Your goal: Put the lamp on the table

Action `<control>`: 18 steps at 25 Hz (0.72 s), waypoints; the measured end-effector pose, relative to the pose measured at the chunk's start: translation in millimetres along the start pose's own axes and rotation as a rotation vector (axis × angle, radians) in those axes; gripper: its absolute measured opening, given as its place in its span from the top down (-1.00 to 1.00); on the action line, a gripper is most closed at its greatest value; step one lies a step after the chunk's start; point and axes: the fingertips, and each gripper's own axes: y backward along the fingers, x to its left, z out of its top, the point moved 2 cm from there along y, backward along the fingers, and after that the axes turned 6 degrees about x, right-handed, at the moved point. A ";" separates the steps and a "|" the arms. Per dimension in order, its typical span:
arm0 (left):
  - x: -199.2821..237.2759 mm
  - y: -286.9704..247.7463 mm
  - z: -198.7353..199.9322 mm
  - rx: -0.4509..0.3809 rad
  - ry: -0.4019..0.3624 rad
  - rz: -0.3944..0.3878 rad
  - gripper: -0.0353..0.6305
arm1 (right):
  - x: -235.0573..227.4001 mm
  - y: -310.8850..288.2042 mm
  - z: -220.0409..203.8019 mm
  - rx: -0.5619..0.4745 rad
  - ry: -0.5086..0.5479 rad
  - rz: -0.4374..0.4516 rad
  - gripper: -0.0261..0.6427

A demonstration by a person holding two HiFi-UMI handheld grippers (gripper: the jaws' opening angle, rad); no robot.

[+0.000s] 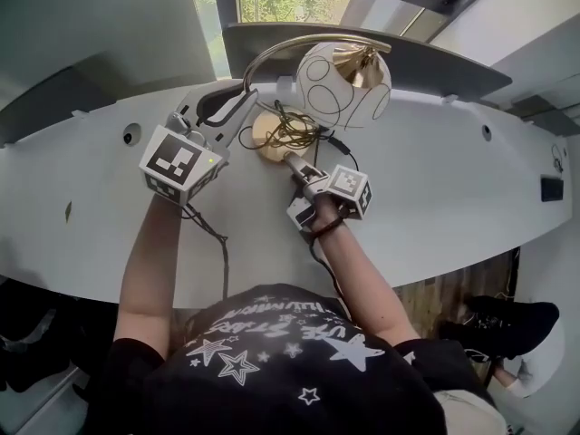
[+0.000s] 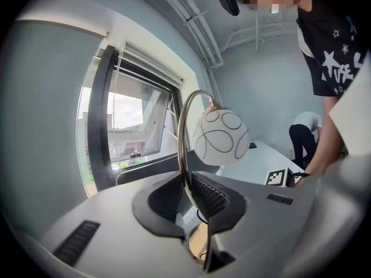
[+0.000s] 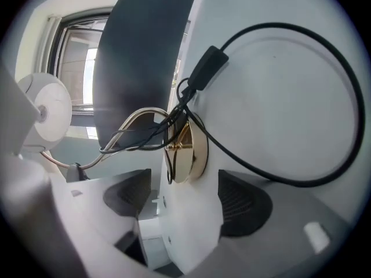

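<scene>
White curved table is filling most of the head view, window running along behind it. Lamp is standing on the table near the back edge: white globe shade with dark loop lines is hanging off a curved brass stem, round brass base is sitting flat on the tabletop. Left gripper is clamping the stem low down, pads nearly together with the stem pinched between them, just above the base. Right gripper is lying low on the table just beside the base with its jaws standing wide apart, gripping nothing; the base is showing ahead between the pads, not touching either. Black cord is bunching up at the base and looping across the tabletop.
</scene>
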 end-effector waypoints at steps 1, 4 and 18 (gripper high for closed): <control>2.3 1.5 -2.8 0.006 0.016 0.017 0.74 | -0.5 2.3 -3.2 0.003 0.000 0.010 -0.07; 3.8 1.7 -2.9 0.008 0.029 0.035 0.74 | -5.2 6.2 -8.8 0.017 0.026 0.003 -0.07; -5.4 11.4 -12.3 0.065 0.042 0.101 0.73 | 22.3 37.4 -20.4 -0.030 0.178 0.078 0.06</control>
